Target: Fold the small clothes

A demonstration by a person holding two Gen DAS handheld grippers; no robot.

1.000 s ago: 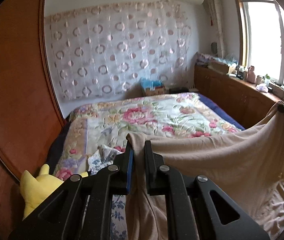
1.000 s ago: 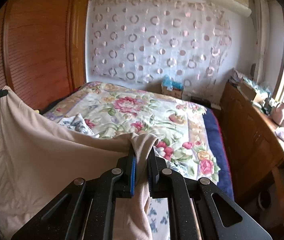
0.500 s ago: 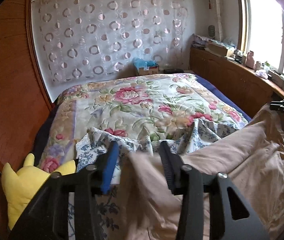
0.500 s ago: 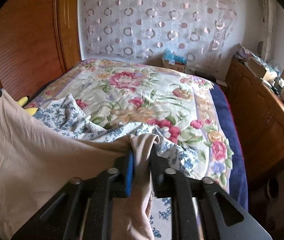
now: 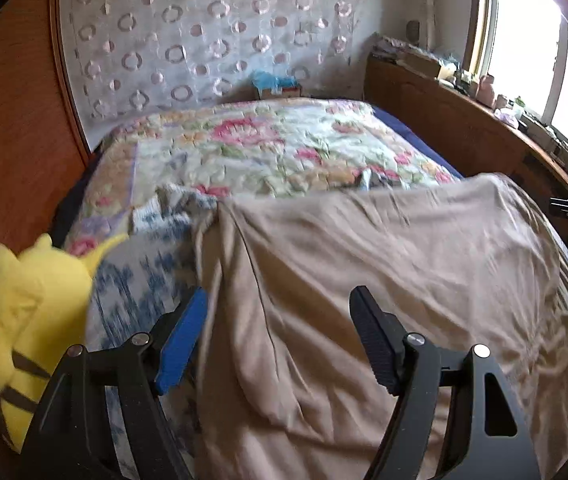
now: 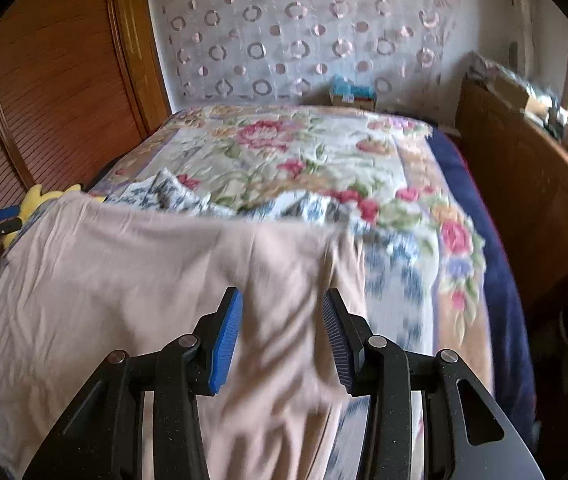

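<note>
Now beige garment (image 5: pixel 384 264) beneath both open hand-held grippers.

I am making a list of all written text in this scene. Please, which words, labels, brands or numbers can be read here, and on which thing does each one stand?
No text can be read in either view.
Small box by the far wall: any print too small and blurred to read.
Items on the windowsill: too small and blurred to read.
Beige garment: no print visible.

Both my wrist cams sit close over the beige garment (image 5: pixel 384 264), angled down toward the wall curtain (image 6: pixel 304 32); both share the floral bed (image 5: pixel 276 148).
</note>
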